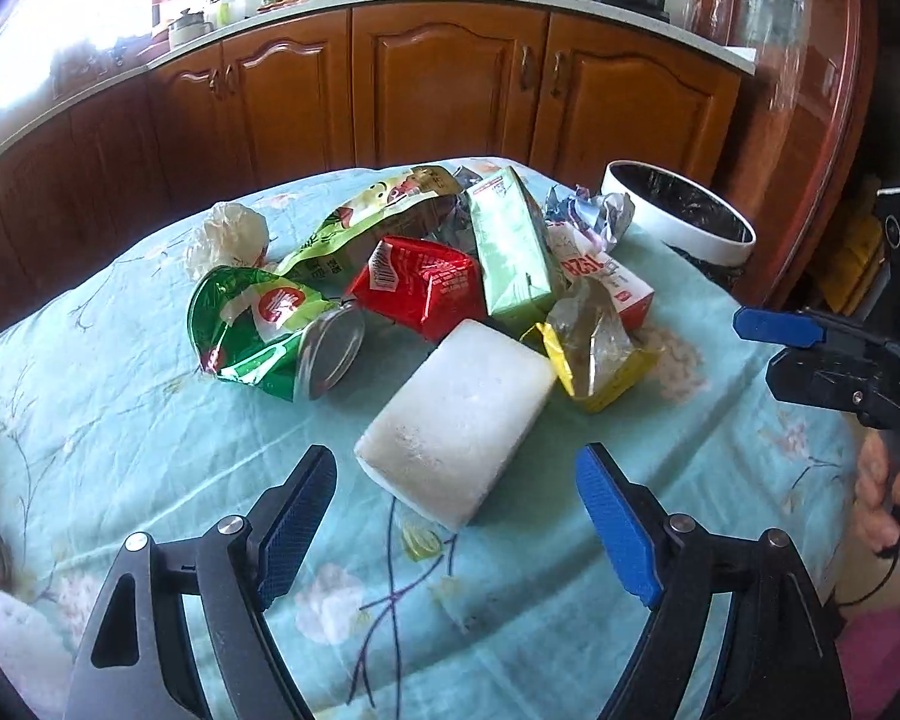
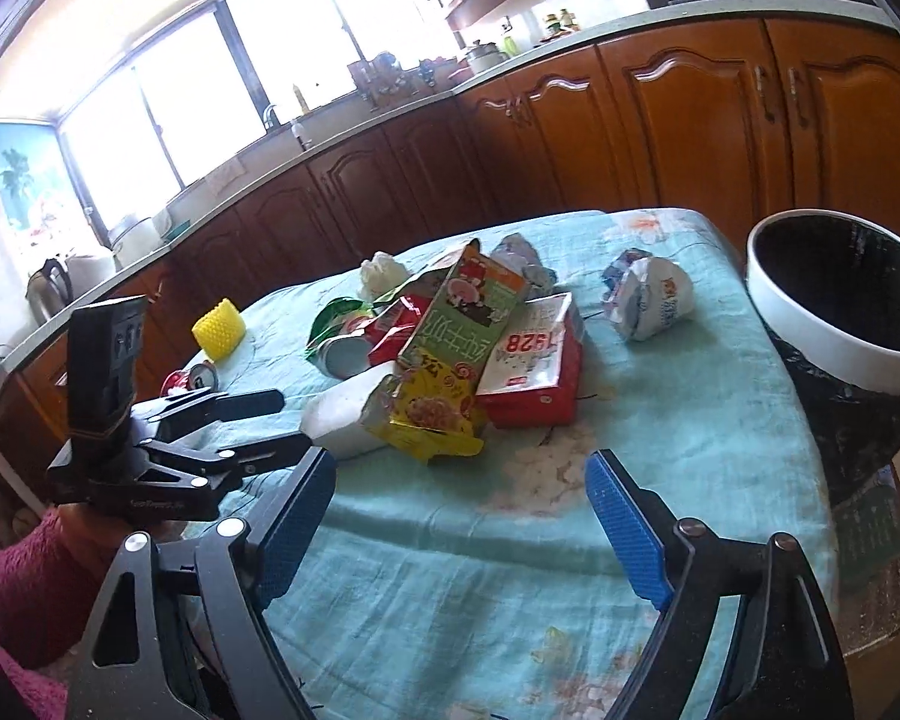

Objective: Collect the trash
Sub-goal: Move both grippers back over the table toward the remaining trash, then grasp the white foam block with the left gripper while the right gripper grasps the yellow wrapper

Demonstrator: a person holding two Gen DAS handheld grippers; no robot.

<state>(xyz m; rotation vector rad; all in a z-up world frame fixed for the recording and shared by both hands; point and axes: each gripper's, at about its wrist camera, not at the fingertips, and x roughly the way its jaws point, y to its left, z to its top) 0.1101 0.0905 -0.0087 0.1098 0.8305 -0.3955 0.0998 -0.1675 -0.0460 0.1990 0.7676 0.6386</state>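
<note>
The white block (image 1: 456,420) lay dead ahead of the left gripper (image 1: 456,534), just beyond its fingertips, nearest piece of the whole trash pile (image 1: 426,276). Its long axis ran on a slant, near end toward the gripper's left finger, far end angling away to the right, so the jaws would likely need a slight turn to close across its short width. That left gripper stood wide open and empty, both blue pads apart with the block's near end showing between them.

The right gripper (image 2: 462,516) was wide open and empty too, hanging over bare cloth. From there the block (image 2: 345,420) sat ahead and to the left, half hidden behind the yellow wrapper (image 2: 426,420), with the left gripper (image 2: 252,426) already at it. Clear call: the left one was nearer.

Behind the block, touching or overlapping one another, were the red packet (image 1: 420,288), the green carton (image 1: 510,246), the green pouch (image 1: 252,324) and a red-and-white box (image 1: 606,276). A crumpled white cup (image 2: 648,300) lay apart, ahead and right of the right gripper.

The bin (image 2: 840,306), white-rimmed with a dark liner, stood off the table's edge, ahead and far right of the right gripper, so a carry from the left side looked like a long cross.

Everything rested on a tabletop (image 1: 120,420) under a soft, wrinkled floral cloth. Beyond were brown kitchen cabinets (image 1: 450,78) and bright windows (image 2: 210,84).
</note>
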